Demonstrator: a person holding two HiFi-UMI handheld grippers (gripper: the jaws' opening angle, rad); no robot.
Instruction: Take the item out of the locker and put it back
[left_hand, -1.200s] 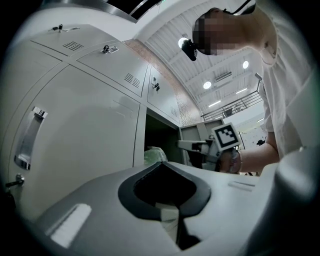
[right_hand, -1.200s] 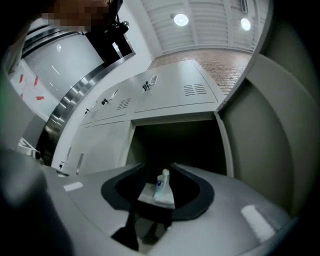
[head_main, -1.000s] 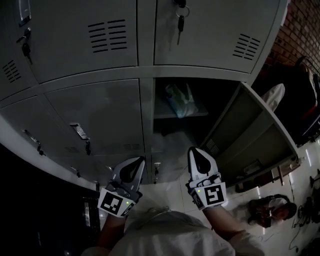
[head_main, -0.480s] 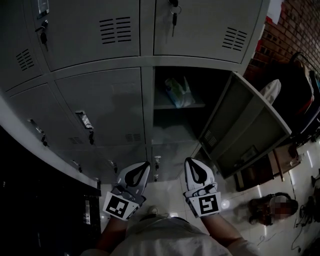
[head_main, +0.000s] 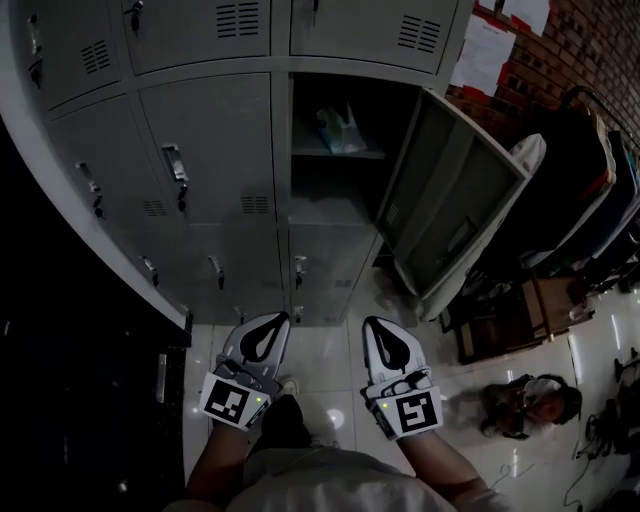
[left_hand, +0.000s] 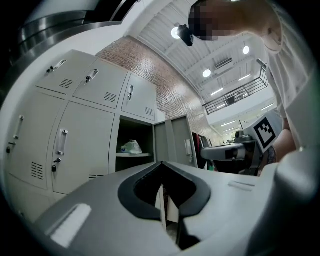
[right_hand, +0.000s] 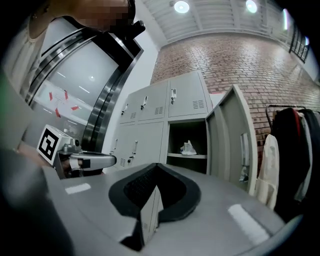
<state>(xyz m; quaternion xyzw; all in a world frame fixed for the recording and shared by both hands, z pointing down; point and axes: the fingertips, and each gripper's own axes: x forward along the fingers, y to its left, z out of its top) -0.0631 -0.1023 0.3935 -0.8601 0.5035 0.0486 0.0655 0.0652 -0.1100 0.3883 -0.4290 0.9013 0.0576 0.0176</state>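
Though both claws are held well short of the open locker (head_main: 330, 195), each gripper view shows its own jaws plainly. The left claw (head_main: 271, 322) and right claw (head_main: 376, 326) hang side by side over the floor (head_main: 322, 365), each with its jaws pressed together on nothing. The item (head_main: 338, 130), a pale crumpled bundle, lies on the shelf (head_main: 336, 155) inside the locker, well apart from both claws. It is too small and dim to tell what it is. Behind it the locker's inside is dark. The door (head_main: 450, 200) stands swung open at the locker's right. The person's forearms are cut off by the head view's bottom edge.
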